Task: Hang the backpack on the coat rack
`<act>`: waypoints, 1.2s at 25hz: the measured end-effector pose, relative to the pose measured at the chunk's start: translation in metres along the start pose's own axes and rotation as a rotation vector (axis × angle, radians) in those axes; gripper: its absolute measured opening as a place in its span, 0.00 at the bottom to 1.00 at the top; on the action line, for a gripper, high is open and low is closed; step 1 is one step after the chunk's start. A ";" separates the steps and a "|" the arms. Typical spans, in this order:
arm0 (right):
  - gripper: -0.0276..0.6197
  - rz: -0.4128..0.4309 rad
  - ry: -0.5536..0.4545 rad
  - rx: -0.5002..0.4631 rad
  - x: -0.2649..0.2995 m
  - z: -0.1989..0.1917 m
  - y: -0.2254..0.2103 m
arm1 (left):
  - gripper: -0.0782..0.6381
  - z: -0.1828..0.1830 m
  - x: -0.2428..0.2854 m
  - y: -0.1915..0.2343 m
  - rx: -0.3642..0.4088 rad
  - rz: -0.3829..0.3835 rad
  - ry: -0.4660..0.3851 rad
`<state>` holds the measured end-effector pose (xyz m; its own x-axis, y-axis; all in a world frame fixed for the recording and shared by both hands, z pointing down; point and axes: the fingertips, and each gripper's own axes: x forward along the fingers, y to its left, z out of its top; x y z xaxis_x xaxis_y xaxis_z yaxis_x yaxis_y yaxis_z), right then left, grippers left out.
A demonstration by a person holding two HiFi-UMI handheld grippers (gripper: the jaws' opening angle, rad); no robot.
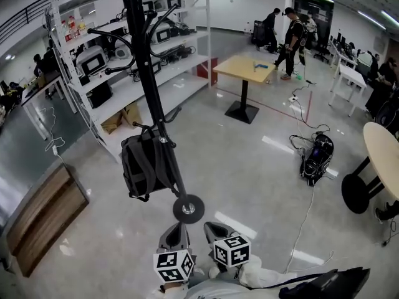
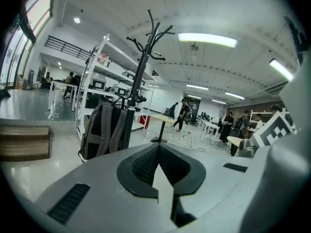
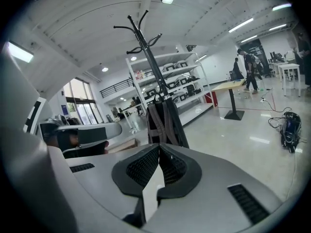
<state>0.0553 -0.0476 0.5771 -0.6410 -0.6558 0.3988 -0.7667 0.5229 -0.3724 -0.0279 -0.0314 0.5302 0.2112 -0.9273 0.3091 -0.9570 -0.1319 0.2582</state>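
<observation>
Left of centre in the head view, a dark grey fabric backpack (image 1: 146,167) with paler grey straps, hung on the tall black metal coat rack (image 1: 151,92), close against the pole and above the round base. At the bottom edge, just below that base, the left gripper (image 1: 176,234) and the right gripper (image 1: 214,229), side by side, touching neither backpack nor rack. In both gripper views, claws clenched, pads together, nothing between them; backpack and rack ahead in mid-frame, straps facing the cameras.
</observation>
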 end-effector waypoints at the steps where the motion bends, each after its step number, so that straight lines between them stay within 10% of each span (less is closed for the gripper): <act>1: 0.06 0.000 0.005 -0.004 0.001 -0.001 0.001 | 0.11 0.000 -0.001 0.000 -0.001 -0.001 -0.001; 30: 0.06 -0.031 0.036 -0.019 0.002 -0.013 0.002 | 0.11 -0.016 0.009 -0.007 0.004 -0.085 0.064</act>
<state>0.0516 -0.0407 0.5879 -0.6172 -0.6522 0.4401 -0.7868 0.5128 -0.3435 -0.0163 -0.0337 0.5457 0.3042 -0.8882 0.3444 -0.9359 -0.2112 0.2820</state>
